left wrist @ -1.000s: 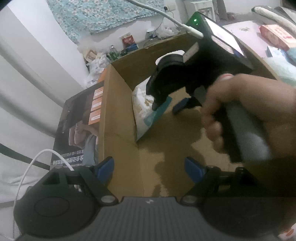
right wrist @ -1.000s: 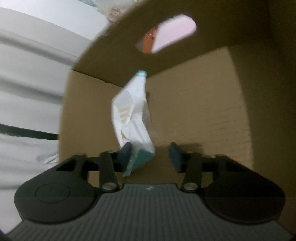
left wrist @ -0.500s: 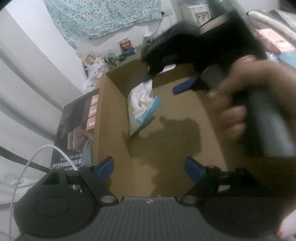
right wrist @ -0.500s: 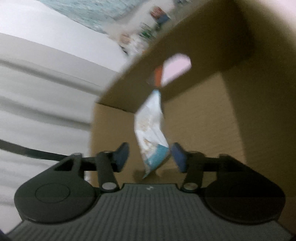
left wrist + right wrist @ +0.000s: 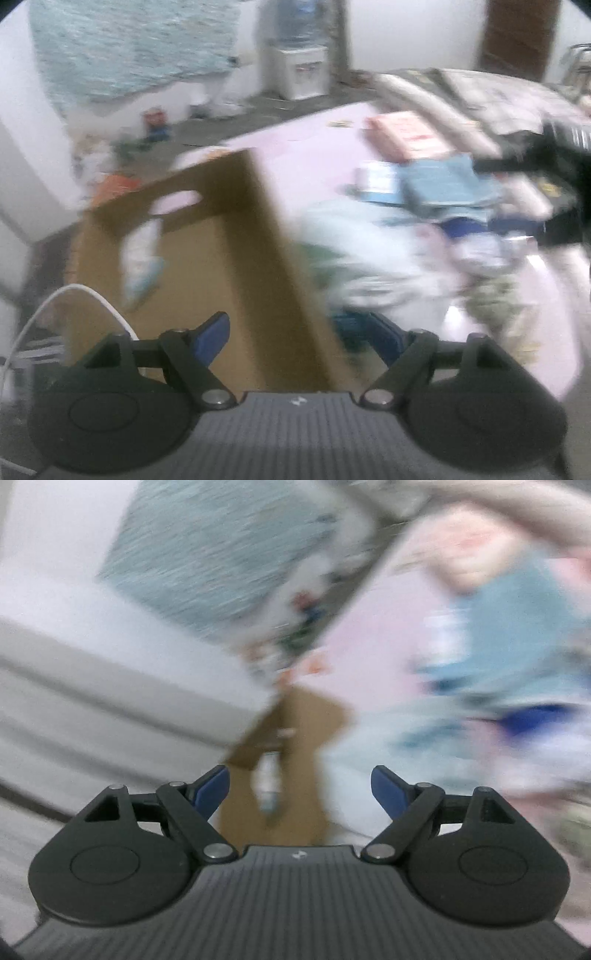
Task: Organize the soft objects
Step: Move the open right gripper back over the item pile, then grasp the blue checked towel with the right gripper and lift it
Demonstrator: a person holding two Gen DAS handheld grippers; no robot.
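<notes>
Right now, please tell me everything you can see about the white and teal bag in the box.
The bag is a soft, crinkled packet, mostly white with a teal lower corner; any print is too blurred to read. It stands nearly upright inside the cardboard box, leaning on the far wall just under the handle hole, its bottom on the box floor. No tool touches it.

One cardboard box (image 5: 255, 266), one pouch (image 5: 142, 258) inside, two tools (image 5: 299, 338), one water dispenser (image 5: 295, 70)
</notes>
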